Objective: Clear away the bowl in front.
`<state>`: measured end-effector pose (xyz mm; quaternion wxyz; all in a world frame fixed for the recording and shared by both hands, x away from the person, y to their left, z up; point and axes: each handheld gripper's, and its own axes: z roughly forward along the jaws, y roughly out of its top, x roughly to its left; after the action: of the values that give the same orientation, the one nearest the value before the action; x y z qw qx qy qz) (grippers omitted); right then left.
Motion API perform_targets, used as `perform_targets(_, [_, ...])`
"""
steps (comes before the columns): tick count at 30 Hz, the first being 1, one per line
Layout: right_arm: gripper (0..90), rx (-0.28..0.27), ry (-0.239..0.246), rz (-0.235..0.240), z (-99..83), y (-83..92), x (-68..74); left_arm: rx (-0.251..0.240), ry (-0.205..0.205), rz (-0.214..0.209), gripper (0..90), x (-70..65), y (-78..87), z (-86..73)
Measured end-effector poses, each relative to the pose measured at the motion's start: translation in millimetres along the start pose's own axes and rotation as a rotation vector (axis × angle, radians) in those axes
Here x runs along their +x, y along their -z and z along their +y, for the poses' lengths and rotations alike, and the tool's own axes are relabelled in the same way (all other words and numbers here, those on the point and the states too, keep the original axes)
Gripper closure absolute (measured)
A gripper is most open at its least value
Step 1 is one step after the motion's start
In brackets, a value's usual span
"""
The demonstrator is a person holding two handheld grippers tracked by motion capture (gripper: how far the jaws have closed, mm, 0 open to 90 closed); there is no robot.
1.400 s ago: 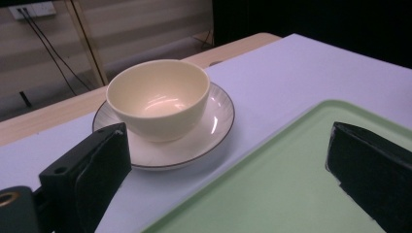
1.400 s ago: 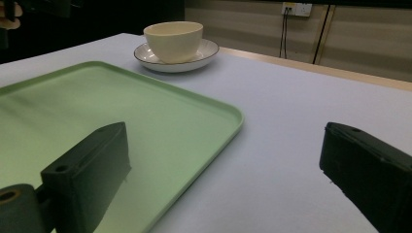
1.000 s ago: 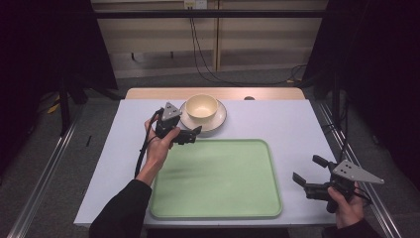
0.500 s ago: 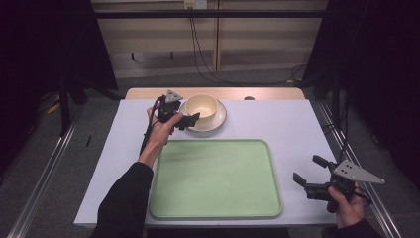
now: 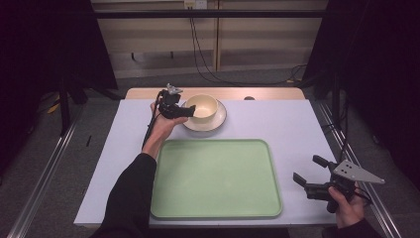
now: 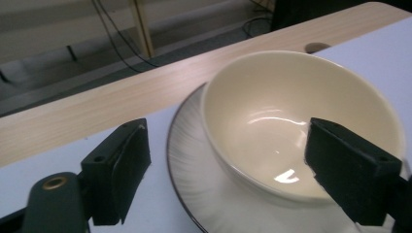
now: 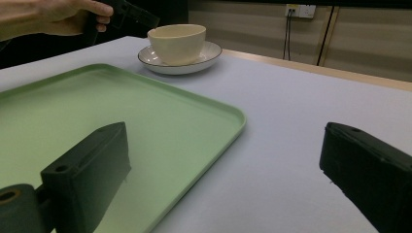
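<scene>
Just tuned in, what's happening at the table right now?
The left gripper is at the cream bowl, which sits on a plate at the far side of the table. Its fingers straddle the bowl's near rim and have just been closing, with no contact yet. The right gripper waits open at the near right, beside the empty green tray.

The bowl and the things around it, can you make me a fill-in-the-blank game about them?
1. The cream bowl sits on a ____.
2. The big tray on the table is coloured ____.
3. The hand-held gripper reaching for the bowl is the ____ one.
4. Inside, the bowl is ____.

Missing words: saucer; green; left; empty
</scene>
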<state>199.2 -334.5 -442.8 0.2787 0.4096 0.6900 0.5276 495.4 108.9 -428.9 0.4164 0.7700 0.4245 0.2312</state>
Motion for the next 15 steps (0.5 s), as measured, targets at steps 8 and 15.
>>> perform_targets(8, [3.7,-0.001,-0.001,0.005,-0.2,0.1,-0.3,0.056,0.024,-0.014,22.3,6.2,-21.1,3.8])
perform_targets(15, [3.7,0.003,0.004,0.008,-0.1,0.0,-0.9,0.125,0.053,-0.036,27.6,4.0,-34.5,2.7])
